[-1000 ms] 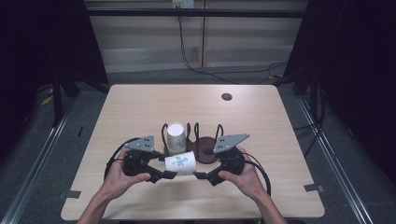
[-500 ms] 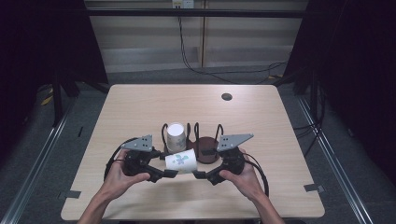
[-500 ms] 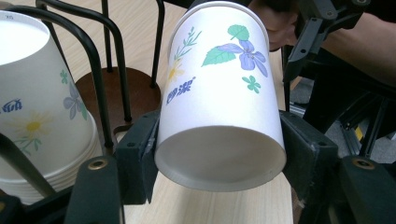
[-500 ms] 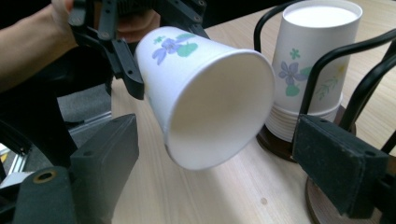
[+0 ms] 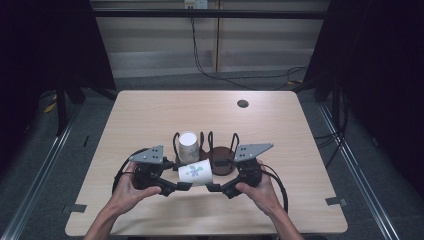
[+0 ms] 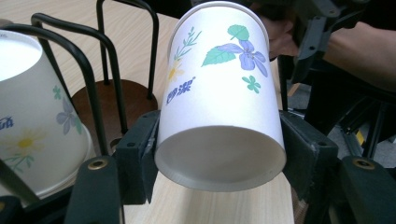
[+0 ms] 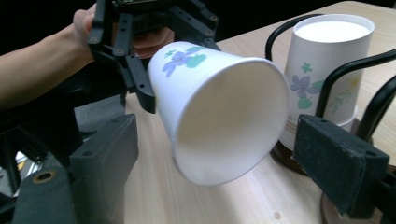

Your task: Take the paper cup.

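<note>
Paper cup mid-air between both tongs

My left tongs clamp the floral cup above the worktop; my right tongs gape around its mouth. Squeezing there could crumple the rim or knock it loose.

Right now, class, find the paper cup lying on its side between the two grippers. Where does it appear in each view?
High view: the sideways cup lies low in the middle, just before the wire rack.
Left gripper view: centre, its base toward the camera, between the jaws.
Right gripper view: centre, its open mouth toward the camera.
Shared landmark: the upside-down cup on the rack.
</note>
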### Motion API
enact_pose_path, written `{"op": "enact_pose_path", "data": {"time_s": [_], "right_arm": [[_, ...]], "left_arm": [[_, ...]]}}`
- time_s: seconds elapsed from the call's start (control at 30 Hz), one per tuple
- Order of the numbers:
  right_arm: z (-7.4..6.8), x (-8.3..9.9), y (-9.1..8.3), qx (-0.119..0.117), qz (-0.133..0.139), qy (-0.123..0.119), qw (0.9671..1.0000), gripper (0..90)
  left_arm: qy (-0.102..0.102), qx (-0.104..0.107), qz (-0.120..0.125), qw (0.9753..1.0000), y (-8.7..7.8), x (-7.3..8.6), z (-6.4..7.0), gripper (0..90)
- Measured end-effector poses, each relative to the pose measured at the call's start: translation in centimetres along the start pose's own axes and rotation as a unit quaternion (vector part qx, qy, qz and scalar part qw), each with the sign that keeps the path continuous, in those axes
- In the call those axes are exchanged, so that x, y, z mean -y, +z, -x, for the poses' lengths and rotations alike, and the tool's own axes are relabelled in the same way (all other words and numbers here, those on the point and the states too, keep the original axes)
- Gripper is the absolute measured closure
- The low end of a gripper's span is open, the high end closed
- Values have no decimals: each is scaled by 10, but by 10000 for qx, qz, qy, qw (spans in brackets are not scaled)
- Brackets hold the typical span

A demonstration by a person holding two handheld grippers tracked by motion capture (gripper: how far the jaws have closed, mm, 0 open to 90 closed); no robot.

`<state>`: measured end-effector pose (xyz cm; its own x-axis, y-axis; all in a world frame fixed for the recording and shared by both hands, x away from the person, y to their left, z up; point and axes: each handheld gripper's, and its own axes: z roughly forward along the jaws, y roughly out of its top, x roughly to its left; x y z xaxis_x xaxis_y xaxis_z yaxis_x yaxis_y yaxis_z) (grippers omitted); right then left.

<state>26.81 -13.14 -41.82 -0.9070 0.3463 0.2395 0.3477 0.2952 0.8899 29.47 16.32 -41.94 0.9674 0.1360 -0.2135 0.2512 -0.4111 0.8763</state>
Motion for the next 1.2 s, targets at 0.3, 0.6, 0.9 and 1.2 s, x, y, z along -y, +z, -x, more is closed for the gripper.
{"op": "enact_pose_path", "data": {"time_s": [0.3, 0.6, 0.9, 1.2], "right_arm": [[3, 1, -2, -55, 244, 125, 9996, 138], [3, 2, 0, -157, 221, 172, 9995, 138], [2, 1, 3, -432, 252, 180, 9986, 135], [0, 0, 6, -503, 215, 200, 9983, 142]], "left_arm": [[104, 28, 106, 9999, -1, -2, 2, 360], [152, 90, 97, 9998, 1, -3, 4, 361], [178, 245, 105, 9995, 3, -5, 7, 361], [188, 348, 89, 9992, 5, -5, 8, 361]]}}
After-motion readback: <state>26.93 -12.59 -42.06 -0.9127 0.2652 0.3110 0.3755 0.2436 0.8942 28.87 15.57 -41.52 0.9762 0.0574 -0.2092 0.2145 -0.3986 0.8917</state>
